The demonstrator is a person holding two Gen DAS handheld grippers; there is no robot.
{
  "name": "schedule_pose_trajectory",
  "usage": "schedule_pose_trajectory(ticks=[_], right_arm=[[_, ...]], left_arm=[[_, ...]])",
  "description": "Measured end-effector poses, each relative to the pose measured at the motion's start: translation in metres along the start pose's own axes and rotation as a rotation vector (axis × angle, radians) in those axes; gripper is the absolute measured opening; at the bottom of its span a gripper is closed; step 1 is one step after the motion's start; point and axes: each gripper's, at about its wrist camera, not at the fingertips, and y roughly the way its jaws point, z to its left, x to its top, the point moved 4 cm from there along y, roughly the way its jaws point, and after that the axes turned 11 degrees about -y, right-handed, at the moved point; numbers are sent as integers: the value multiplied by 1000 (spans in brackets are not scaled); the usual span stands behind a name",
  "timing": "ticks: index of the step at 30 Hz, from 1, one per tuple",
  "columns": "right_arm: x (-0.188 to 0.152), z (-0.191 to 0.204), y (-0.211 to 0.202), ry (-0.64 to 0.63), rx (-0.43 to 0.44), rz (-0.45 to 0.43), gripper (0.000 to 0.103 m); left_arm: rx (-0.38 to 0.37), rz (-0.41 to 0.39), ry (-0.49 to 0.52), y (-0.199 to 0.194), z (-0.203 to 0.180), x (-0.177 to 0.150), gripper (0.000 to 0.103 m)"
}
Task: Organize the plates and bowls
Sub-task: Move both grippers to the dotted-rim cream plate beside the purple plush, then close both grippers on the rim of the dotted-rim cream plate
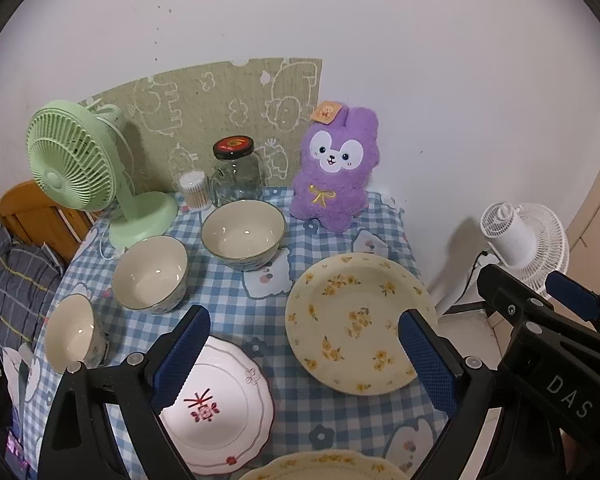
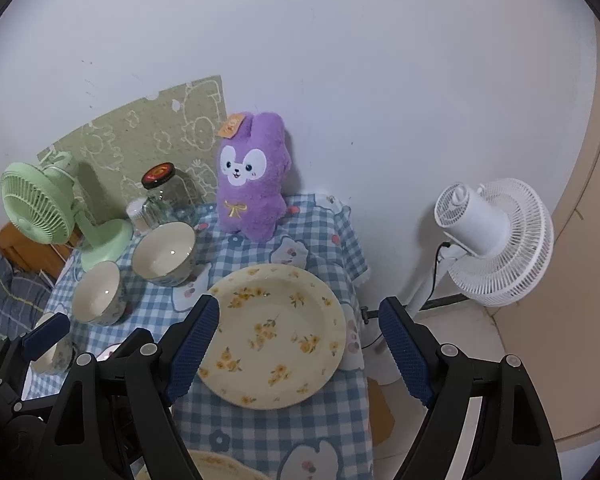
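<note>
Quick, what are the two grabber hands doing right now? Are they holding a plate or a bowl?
Left gripper: jaws open, holding nothing, above the white plate.
Right gripper: jaws open, holding nothing, above the yellow flowered plate.

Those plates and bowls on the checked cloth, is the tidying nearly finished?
Barely begun. Nothing looks stacked: three cream bowls, the yellow-flowered plate and white red-patterned plate lie apart. Left gripper and right gripper are open, empty. All sorting remains.
</note>
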Motion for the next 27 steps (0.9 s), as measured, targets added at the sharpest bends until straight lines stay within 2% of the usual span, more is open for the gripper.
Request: schedule_pose_trajectory(ticks=[13,27], right_arm=[[-5,-18,75,4,23,53,84],[-23,-26,134,28,33,115,84]], left_arm=[[45,46,-5,68,-13,-1,95],[64,97,9,129,-21,-12,95]])
